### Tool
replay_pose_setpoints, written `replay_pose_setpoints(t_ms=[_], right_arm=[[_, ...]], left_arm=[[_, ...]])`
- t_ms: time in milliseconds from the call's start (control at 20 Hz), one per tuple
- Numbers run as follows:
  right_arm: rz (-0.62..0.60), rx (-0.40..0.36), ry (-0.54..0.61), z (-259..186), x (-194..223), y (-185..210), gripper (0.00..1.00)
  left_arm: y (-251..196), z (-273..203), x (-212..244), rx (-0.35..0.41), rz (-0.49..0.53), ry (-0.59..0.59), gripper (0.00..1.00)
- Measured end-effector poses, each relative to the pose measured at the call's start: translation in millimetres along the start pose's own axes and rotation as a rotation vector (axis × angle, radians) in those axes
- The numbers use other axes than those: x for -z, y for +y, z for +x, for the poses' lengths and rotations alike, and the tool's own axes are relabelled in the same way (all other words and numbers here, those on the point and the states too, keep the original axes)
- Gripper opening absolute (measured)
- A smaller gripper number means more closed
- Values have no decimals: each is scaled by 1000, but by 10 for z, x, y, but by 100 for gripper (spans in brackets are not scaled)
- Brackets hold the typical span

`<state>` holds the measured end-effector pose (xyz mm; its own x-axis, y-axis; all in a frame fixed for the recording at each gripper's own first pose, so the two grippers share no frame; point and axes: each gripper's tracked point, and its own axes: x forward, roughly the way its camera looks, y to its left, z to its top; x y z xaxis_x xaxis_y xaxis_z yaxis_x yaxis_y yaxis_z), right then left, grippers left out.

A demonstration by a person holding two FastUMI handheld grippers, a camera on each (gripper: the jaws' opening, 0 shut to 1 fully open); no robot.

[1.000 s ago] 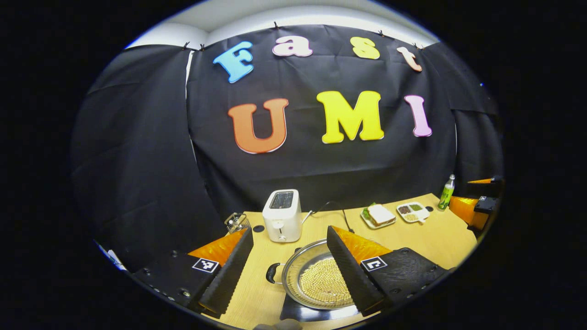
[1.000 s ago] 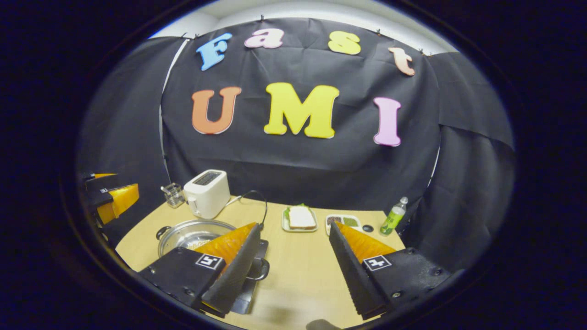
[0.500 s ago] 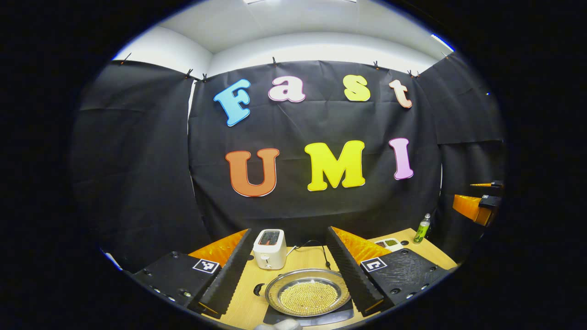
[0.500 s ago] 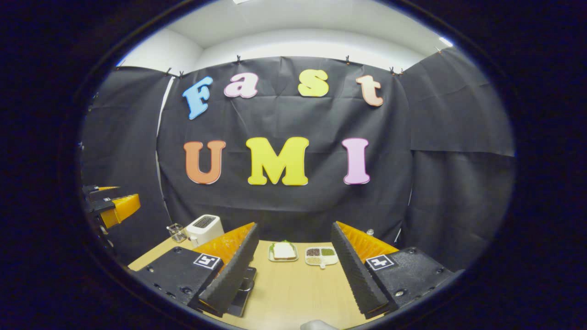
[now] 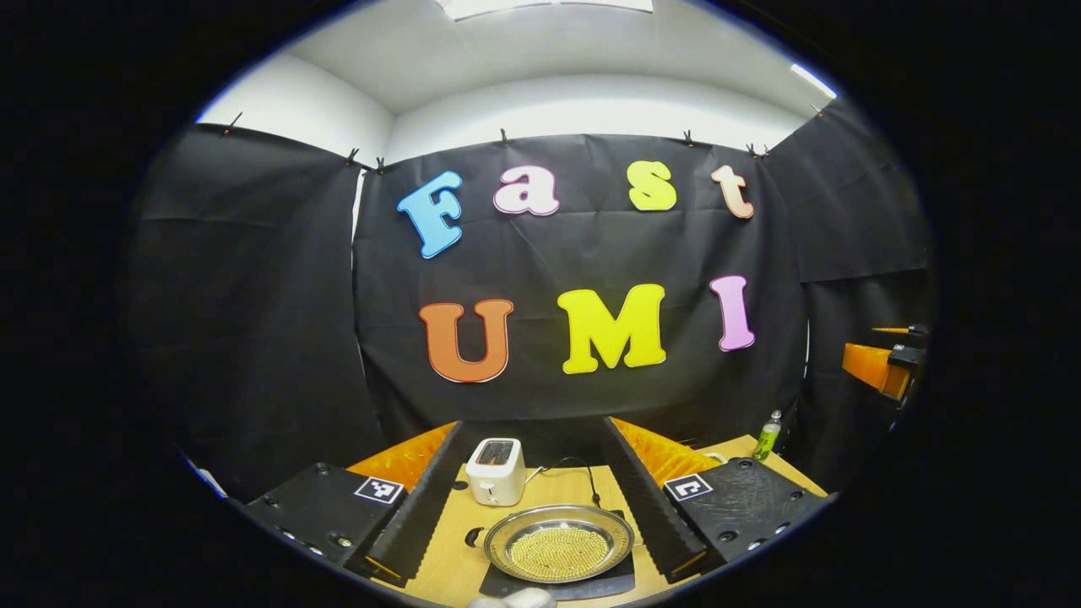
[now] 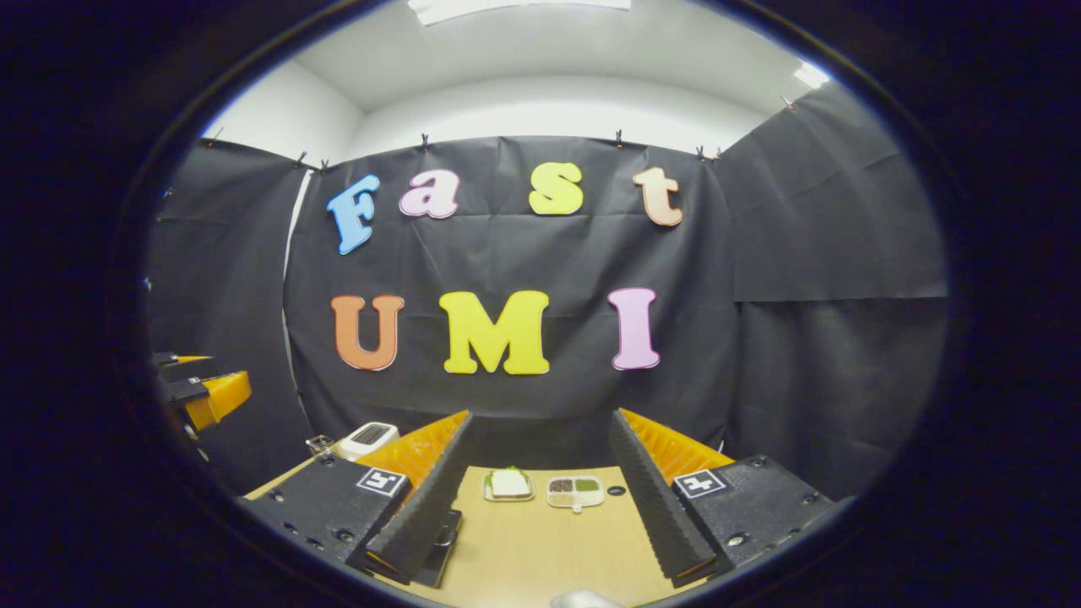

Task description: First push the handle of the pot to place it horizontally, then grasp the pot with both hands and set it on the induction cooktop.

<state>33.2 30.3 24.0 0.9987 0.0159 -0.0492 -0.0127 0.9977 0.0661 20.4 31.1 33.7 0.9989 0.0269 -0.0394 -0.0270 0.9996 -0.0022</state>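
A shallow steel pot (image 5: 558,542) holding pale beads rests on the black induction cooktop (image 5: 559,585); one dark loop handle (image 5: 474,535) points left. My left gripper (image 5: 534,431) hangs open well above and behind the pot, nothing between its fingers. My right gripper (image 6: 540,422) is open too, over bare table to the right, with a corner of the cooktop (image 6: 442,540) beside its left finger. The right gripper (image 5: 882,367) appears at the right edge of the left gripper view, and the left gripper (image 6: 203,393) at the left edge of the right gripper view.
A white toaster (image 5: 497,470) with a black cord stands behind the pot. A sandwich plate (image 6: 508,484), a divided dish (image 6: 575,491) and a green bottle (image 5: 768,435) sit toward the back of the wooden table (image 6: 540,549).
Both grippers have pulled up and back from the table, open throughout. The pot and cooktop now look smaller and lower in the left gripper view; more wall and ceiling show.
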Motion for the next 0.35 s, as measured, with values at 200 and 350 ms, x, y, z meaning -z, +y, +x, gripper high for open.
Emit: replay_pose_setpoints(t_ms=[200,350], right_arm=[[-5,-6,-6,-10,-42,5,100],[-15,-9,-16,-27,-84,16,100]], left_arm=[[-57,-57,-48,4,5,-16,96],[-104,-57,-51,13,11,-17,96]])
